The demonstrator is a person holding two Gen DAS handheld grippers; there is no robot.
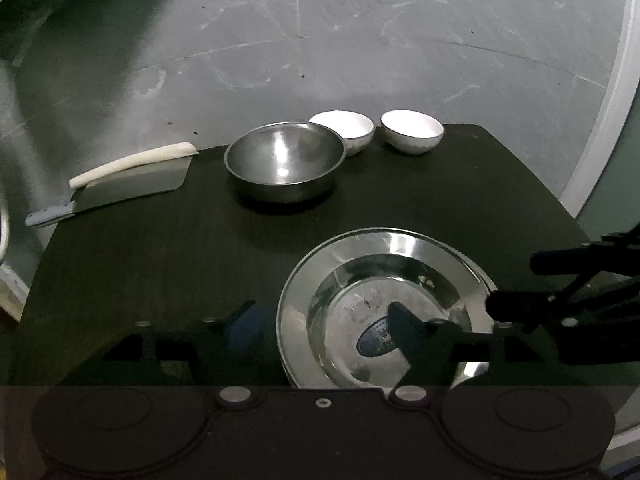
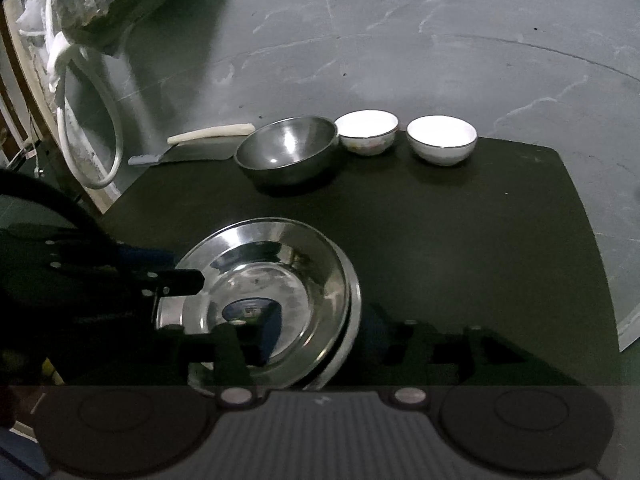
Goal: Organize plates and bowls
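Dark tabletop [image 1: 160, 264] holds stacked steel plates [image 1: 384, 280] near front edge, steel bowl [image 1: 285, 160] and white bowls [image 1: 344, 130] behind. Left gripper [image 1: 320, 326] and right gripper [image 2: 312, 332] both spread wide, straddling opposite rims, gripping nothing. Best: close squarely on rim, lift level.

1. My left gripper [image 1: 320, 332] is showing black, with blue pads [image 1: 244, 330] on its fingers.
2. My right gripper [image 2: 316, 336] is likewise looking black, with blue pads [image 2: 370, 334].
3. The plate [image 1: 384, 308] is gleaming silver, and a dark blue oval sticker [image 1: 378, 340] is sitting in its middle.
4. The big bowl [image 1: 285, 160] is shining a duller silver grey.
5. The two small bowls [image 2: 366, 130] [image 2: 441, 136] are glowing white, each rimmed with a thin dark line; the left one is carrying a faint pattern on its side.
6. The table [image 1: 140, 264] is showing a very dark brown wood grain.
7. The cleaver [image 1: 132, 188] is looking grey, with a paler blue-grey handle.
8. The floor [image 1: 360, 40] is lying grey, streaked with pale scuffs.
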